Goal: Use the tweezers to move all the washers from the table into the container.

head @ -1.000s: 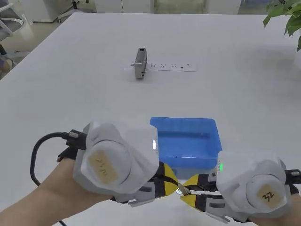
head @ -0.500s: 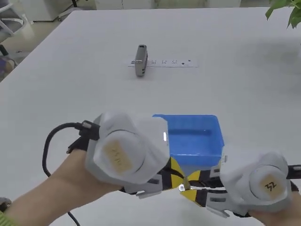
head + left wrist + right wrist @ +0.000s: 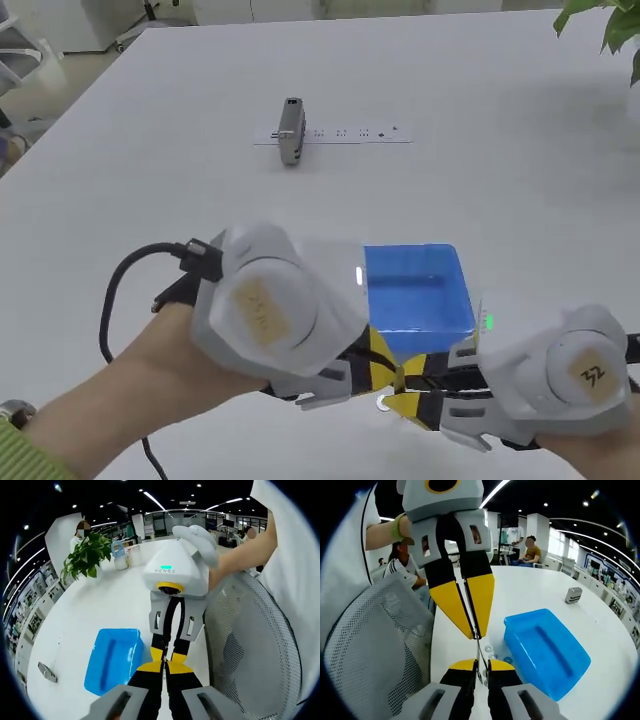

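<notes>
Two hand-held grippers [image 3: 476, 630] [image 3: 483, 664], one tweezers [image 3: 479, 647], one blue container [image 3: 420, 290], one power strip [image 3: 350, 135].

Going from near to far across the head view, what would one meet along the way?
right gripper and left gripper, tip to tip at the near edge → blue container → small grey block → plant leaves at the far right corner

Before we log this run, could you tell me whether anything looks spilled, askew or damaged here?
Nothing stands out. The blue container sits flat on the table, washers lie beside it, and the left gripper and right gripper both close on the tweezers.
</notes>
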### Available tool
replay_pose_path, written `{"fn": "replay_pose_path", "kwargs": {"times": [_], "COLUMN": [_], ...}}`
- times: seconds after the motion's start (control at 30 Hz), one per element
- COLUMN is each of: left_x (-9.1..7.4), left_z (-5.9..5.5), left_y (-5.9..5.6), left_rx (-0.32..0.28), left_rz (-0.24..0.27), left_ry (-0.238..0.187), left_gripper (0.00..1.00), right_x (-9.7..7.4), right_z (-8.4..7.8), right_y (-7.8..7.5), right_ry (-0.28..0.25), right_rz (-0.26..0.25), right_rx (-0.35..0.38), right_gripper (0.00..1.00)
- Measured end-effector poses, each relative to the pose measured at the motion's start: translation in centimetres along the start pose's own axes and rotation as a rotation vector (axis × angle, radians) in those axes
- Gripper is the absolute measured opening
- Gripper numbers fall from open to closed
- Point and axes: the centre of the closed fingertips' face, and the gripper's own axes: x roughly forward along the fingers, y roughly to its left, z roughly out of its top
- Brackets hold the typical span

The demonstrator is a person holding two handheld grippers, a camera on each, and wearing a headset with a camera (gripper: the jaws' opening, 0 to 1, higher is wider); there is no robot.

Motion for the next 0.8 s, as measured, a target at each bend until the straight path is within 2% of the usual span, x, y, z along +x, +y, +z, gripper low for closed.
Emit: {"fn": "replay_pose_path", "kwargs": {"times": [0.13, 0.3, 0.4, 0.47, 0.6, 0.63, 0.7, 0.8], "left_x": [0.0, 0.9, 0.8, 0.6, -0.3, -0.7, -1.3, -2.7], "left_z": [0.1, -0.8, -0.6, -0.2, -0.7, -1.0, -1.7, -3.1], "left_y": [0.2, -0.1, 0.0, 0.2, 0.8, 0.9, 0.8, 0.9], "left_rx": [-0.002, -0.006, -0.021, -0.109, -0.214, -0.262, -0.328, -0.427], "left_rz": [0.001, -0.02, -0.012, -0.001, 0.041, 0.066, 0.089, 0.167], "left_ry": [-0.001, 0.032, 0.012, -0.056, -0.128, -0.157, -0.186, -0.235], "left_gripper": [0.0, 0.0, 0.0, 0.0, 0.02, 0.07, 0.18, 0.3], "right_x": [-0.1, 0.2, 0.2, 0.1, -0.3, -0.4, -0.6, -1.1], "right_z": [0.1, -0.3, -0.4, -0.5, -0.6, -0.7, -0.7, -0.9], "right_y": [-0.3, -0.1, -0.1, -0.2, -1.1, -1.4, -1.7, -2.4], "right_ry": [-0.012, -0.01, -0.001, -0.001, -0.027, -0.045, -0.069, -0.106], "right_rz": [-0.012, 0.011, 0.006, 0.004, -0.027, -0.036, -0.046, -0.067], "right_rx": [0.002, 0.039, 0.026, 0.038, 0.146, 0.193, 0.246, 0.346], "right_gripper": [0.04, 0.05, 0.03, 0.03, 0.02, 0.02, 0.02, 0.02]}}
